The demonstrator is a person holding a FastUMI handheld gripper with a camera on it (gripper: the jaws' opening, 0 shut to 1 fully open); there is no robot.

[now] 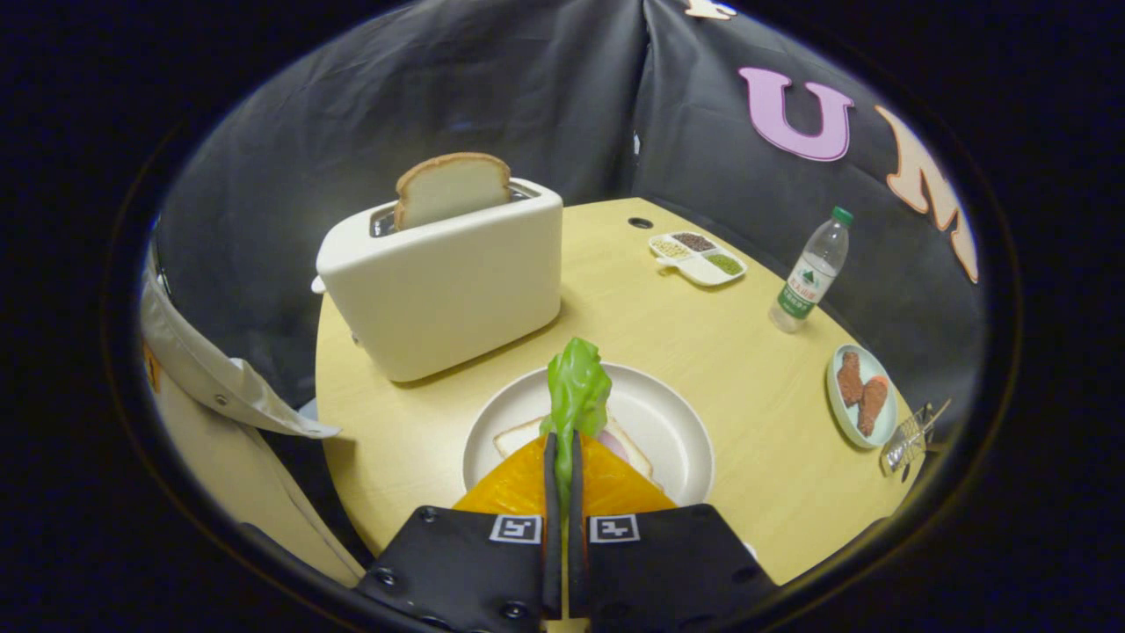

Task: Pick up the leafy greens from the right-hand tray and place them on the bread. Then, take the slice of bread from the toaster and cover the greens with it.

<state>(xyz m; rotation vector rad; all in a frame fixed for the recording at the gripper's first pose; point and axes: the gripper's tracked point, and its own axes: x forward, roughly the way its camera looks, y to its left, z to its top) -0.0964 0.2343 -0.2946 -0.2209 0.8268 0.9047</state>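
My gripper [562, 457] was nearly closed, both fingers pinching the leafy greens [576, 391] between them. The leaf stood upright out of the fingertips, with just a thin gap between the fingers where the stem ran down.

The greens hung over the round white plate [677, 422], just ahead of the fingers. A slice of bread [518, 435] lay flat on that plate, partly hidden behind the fingers and the leaf. Something pinkish showed on the bread just right of the leaf; I couldn't tell what it was. Whether the leaf touched the bread or hung above it, I couldn't tell either.

Beyond the plate and to its left stood the white toaster [439, 281] on the table [756, 352]. A second slice of bread [453, 187] stood upright in one slot, its top half sticking out.

Further back, right of the toaster: a small divided dish [699, 257] with three compartments, one of dark grains, one pale, one green.

Near it to the right, a clear plastic bottle [810, 271] with a green cap stood upright.

Right of the plate, well apart from it, a small pale blue dish [860, 396] held two brown fried pieces. Just beside that, at the table edge, was a small metal wire item [910, 437]; I couldn't tell what.

A light-coloured sleeve [211, 378] showed off the table's left side.
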